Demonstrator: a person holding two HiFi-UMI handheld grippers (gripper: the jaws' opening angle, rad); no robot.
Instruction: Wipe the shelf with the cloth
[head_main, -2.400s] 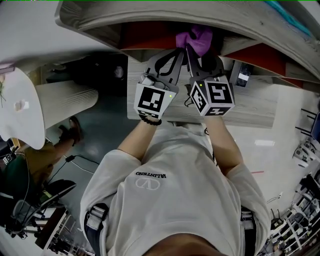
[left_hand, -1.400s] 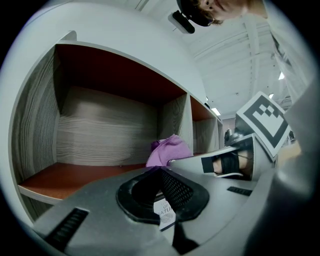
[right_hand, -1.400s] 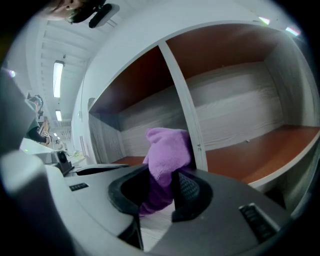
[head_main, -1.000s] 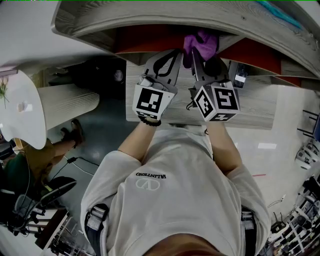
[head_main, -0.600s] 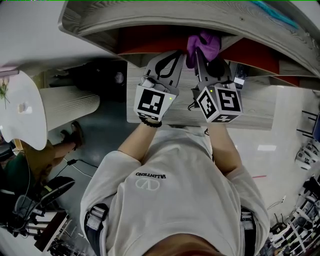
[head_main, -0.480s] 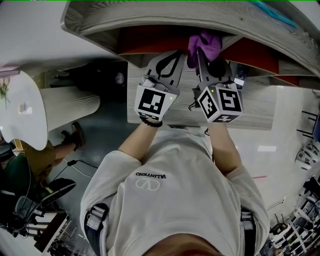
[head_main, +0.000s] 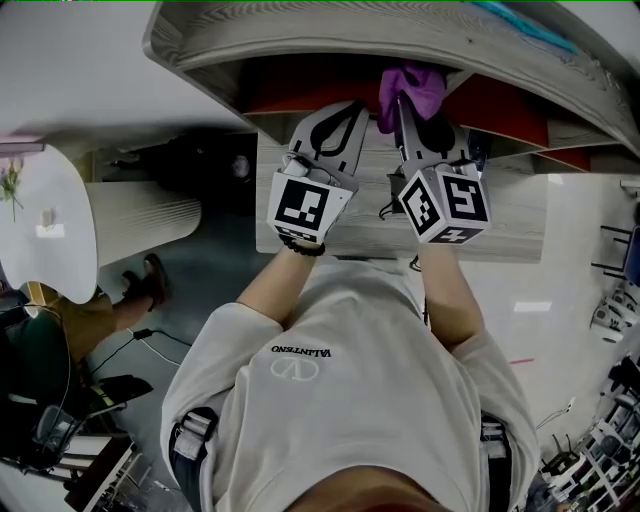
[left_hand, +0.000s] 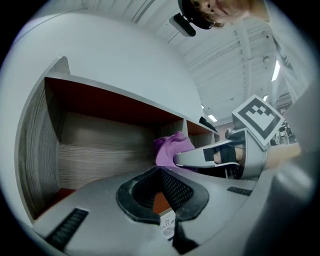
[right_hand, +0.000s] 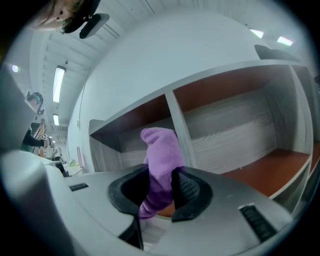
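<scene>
First, looking down from the head view. Can see the right gripper (head_main: 405, 100) pinched shut on the purple cloth (head_main: 410, 85), right at the mouth of the shelf (head_main: 300, 40). Has slid a little to the right since a moment ago, cloth and all. Looks like a wiping stroke along the shelf, so likely in the middle of the job, not at the end. Can also see the left gripper (head_main: 340, 115) just beside it, tips together, holding nothing, hardly moved at all. Cannot see the inside of the shelf from up here, hidden under the top board (head_main: 480, 35). Next, the left gripper view. Shows the left gripper (left_hand: 161, 172) closed with nothing in it, and the cloth (left_hand: 170, 147) sticking out near the wooden back wall (left_hand: 100, 145). Cannot tell if touching the wood or just close to it. Shows a bit of a small label (left_hand: 167, 227) low down, too cut off to read. Last, the right gripper view. Shows the right gripper (right_hand: 160, 182) squeezing the cloth (right_hand: 161, 150), with the fluffy end poking up in front of the divider (right_hand: 180, 130). Shows an orange floor (right_hand: 270, 167) in the box to the right, likely still to be wiped. Cannot see the spot under the cloth, covered by the gripper.
</scene>
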